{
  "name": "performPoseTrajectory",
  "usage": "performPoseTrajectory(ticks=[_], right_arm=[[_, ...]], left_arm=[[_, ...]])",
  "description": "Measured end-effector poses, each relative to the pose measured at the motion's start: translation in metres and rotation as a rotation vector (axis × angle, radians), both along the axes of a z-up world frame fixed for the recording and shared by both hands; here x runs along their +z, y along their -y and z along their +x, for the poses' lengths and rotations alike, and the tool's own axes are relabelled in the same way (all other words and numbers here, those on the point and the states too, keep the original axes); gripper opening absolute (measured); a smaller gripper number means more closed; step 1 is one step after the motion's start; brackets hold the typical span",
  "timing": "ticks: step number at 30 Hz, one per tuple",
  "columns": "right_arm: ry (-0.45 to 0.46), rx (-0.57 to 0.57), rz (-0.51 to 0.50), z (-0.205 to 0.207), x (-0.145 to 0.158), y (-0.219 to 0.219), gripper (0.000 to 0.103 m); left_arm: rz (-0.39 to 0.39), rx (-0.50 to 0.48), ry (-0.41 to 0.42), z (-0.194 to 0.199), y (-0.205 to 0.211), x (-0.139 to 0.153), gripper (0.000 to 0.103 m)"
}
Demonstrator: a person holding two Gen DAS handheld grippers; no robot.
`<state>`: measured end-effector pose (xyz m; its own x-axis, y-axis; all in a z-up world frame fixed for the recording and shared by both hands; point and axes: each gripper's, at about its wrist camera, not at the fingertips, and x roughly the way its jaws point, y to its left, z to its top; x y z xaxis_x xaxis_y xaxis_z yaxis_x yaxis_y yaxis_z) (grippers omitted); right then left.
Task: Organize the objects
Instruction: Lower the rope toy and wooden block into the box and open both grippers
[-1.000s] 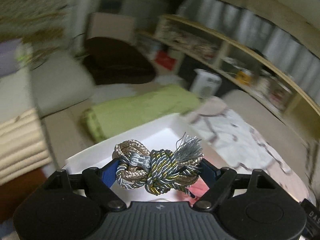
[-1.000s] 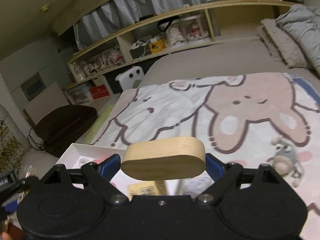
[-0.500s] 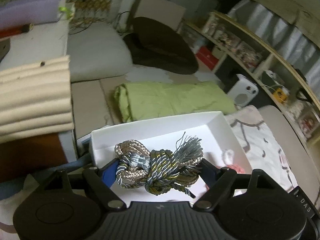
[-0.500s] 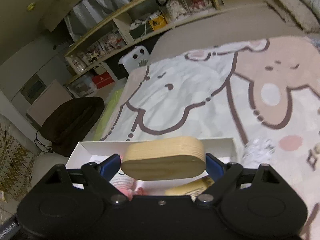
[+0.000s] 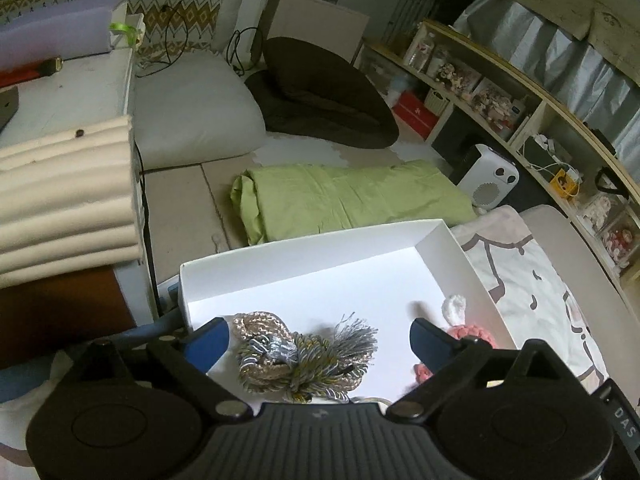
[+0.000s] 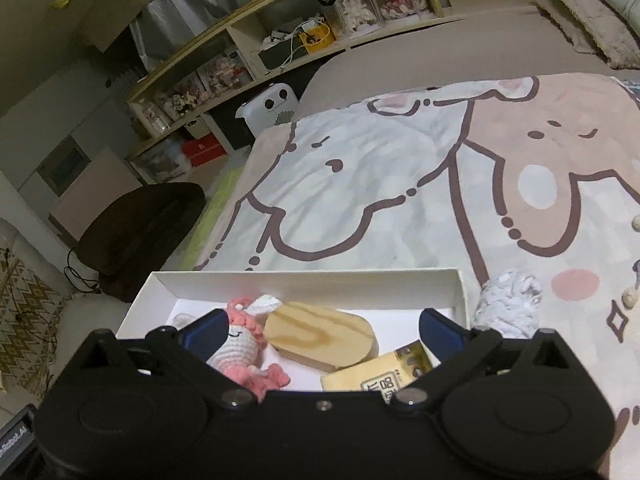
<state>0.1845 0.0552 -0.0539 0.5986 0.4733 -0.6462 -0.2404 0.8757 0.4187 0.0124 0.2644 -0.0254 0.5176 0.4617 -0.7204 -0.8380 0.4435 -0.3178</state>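
A white box [image 5: 316, 240] sits on the bed. My left gripper [image 5: 316, 338] is open above it, and the knotted rope bundle [image 5: 304, 356] lies loose on the box floor between the fingers. A pink crochet doll [image 5: 466, 334] lies at the box's right side. In the right wrist view, my right gripper [image 6: 322, 334] is open over the same box [image 6: 304, 280]. The oval wooden block [image 6: 322, 336] lies in the box between the fingers, next to the pink crochet doll [image 6: 240, 346] and a yellow packet [image 6: 378, 376].
A cartoon blanket [image 6: 400, 184] covers the bed. A grey knitted toy [image 6: 510, 304] lies just right of the box. A green folded cloth [image 5: 340, 200], a white cushion [image 5: 192, 112], a dark cushion [image 5: 320, 100] and a white heater [image 5: 486, 180] lie beyond, with shelves [image 5: 520, 92] behind.
Both grippers have opened. The rope bundle has dropped from the left gripper into the box, and the wooden block has dropped from the right gripper into the box.
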Motion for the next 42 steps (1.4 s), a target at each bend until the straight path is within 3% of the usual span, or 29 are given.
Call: performPoseTrajectory(ticks=[12,22,34,42], right_arm=[[0.064,0.074,-0.051,-0.017,0.019,0.016,0.102],[0.164,0.169,-0.144,-0.035,0.042,0.034,0.103],[0.173,0.226,-0.249,-0.046,0.041,0.053,0.103],[0.161,0.223,-0.265,-0.043,0.037,0.07,0.103]], left_arm=[[0.052,-0.034,-0.035,0.006,0.017,0.006,0.097],[0.073,-0.067,-0.143,0.011,0.03,0.011,0.097],[0.07,-0.106,-0.238,0.016,0.048,0.01,0.097],[0.101,-0.15,-0.269,0.024,0.064,0.007,0.097]])
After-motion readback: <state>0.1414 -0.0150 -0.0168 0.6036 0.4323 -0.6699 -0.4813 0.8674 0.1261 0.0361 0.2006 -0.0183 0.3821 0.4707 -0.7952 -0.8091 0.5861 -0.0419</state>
